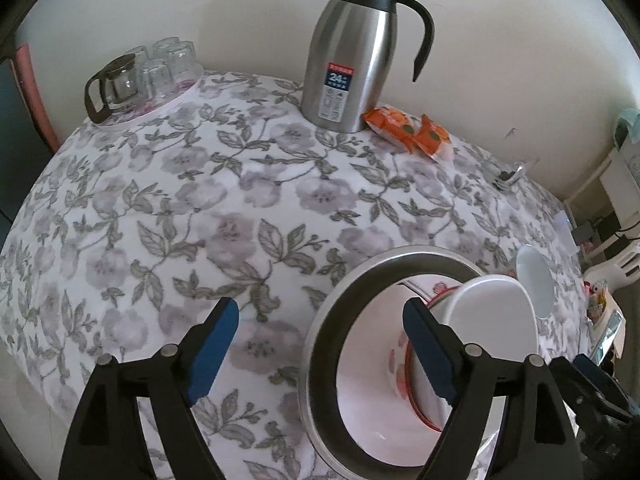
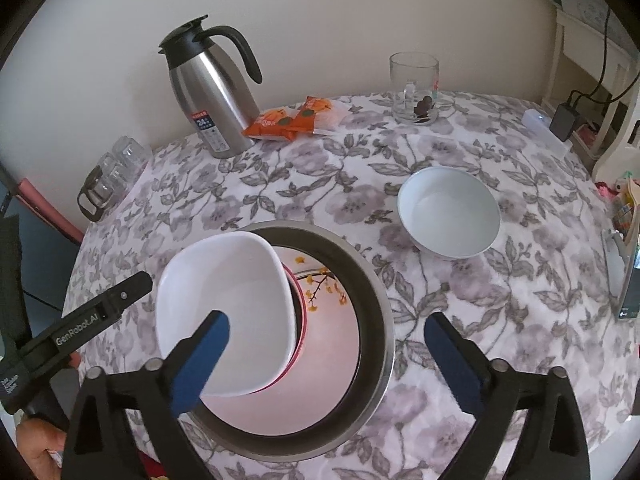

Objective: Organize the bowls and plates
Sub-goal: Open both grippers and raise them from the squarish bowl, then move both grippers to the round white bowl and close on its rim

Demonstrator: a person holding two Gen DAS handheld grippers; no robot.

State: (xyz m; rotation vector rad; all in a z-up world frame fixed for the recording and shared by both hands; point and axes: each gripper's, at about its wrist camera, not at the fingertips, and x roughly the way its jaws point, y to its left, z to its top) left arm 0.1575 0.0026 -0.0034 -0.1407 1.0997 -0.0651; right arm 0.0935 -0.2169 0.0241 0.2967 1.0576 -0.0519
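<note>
A large steel basin (image 2: pixel 372 292) sits on the floral tablecloth, and it also shows in the left wrist view (image 1: pixel 320 344). Inside it a red-rimmed flowered dish (image 2: pixel 320 280) lies under a tilted white square bowl (image 2: pixel 224 300); that bowl also shows in the left wrist view (image 1: pixel 496 312). A round white bowl (image 2: pixel 450 214) stands apart on the cloth to the right. My right gripper (image 2: pixel 326 356) is open above the basin, its left finger over the square bowl's near rim. My left gripper (image 1: pixel 320 344) is open over the basin's left edge and empty.
A steel thermos jug (image 2: pixel 212 100) and orange snack packets (image 2: pixel 292 120) stand at the back. A glass mug (image 2: pixel 414 88) is at the back right. A tray with a glass pot and upturned glasses (image 1: pixel 144 76) is at the back left. A phone (image 2: pixel 628 280) lies at the right edge.
</note>
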